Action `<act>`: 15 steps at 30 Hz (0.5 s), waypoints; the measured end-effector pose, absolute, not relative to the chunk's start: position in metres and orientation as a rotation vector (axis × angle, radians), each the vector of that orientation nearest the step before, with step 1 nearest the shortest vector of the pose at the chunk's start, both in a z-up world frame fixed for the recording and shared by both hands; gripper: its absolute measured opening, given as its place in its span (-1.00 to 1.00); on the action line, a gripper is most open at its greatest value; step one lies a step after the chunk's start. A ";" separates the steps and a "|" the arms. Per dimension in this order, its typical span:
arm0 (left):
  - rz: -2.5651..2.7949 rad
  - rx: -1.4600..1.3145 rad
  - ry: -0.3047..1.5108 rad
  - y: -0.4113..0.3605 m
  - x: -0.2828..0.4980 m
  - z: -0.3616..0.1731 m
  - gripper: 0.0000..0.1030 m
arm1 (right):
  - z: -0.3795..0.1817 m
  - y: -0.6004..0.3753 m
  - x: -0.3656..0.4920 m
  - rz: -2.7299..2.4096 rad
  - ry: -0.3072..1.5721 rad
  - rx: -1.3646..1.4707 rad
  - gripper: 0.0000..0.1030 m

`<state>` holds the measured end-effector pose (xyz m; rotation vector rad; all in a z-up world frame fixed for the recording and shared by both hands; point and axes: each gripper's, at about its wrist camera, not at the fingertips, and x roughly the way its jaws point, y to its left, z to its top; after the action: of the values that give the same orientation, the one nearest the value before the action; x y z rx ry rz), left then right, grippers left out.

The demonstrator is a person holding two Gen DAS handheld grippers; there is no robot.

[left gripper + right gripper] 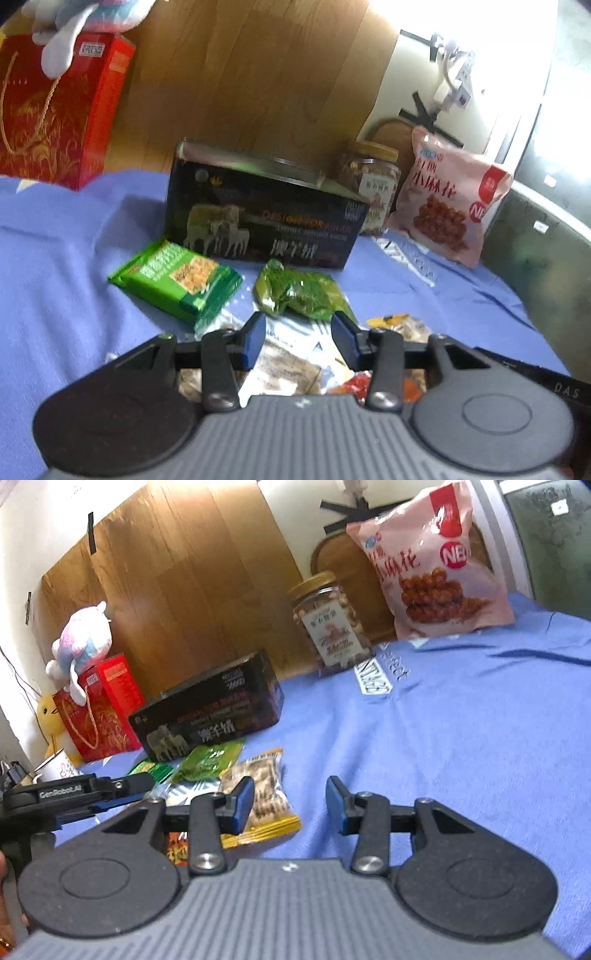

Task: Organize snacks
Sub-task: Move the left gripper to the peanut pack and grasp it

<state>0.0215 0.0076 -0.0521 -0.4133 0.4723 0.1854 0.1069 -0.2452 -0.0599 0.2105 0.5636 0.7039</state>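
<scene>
Snacks piled on the blue cloth (461, 738): both tongs, left gripper (298, 338) and right gripper (290, 805), gape empty. I'd take the biscuit packet (258, 797) by its sealed edge.

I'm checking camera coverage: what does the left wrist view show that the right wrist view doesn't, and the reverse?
Only the left wrist view: the left claw, open, from behind, over a clear packet.
Only the right wrist view: the right claw, open, and a yellow plush toy.
Both: black box, nut jar, pink bag, red gift box.
</scene>
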 end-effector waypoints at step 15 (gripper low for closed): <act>0.289 -0.345 0.421 -0.042 -0.032 -0.029 -0.17 | -0.060 -0.244 0.100 0.708 0.539 0.196 -0.10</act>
<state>-0.0319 -0.0420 -0.0295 -0.3451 0.4206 0.2894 0.1004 -0.2439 -0.0598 0.1960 0.5391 0.7084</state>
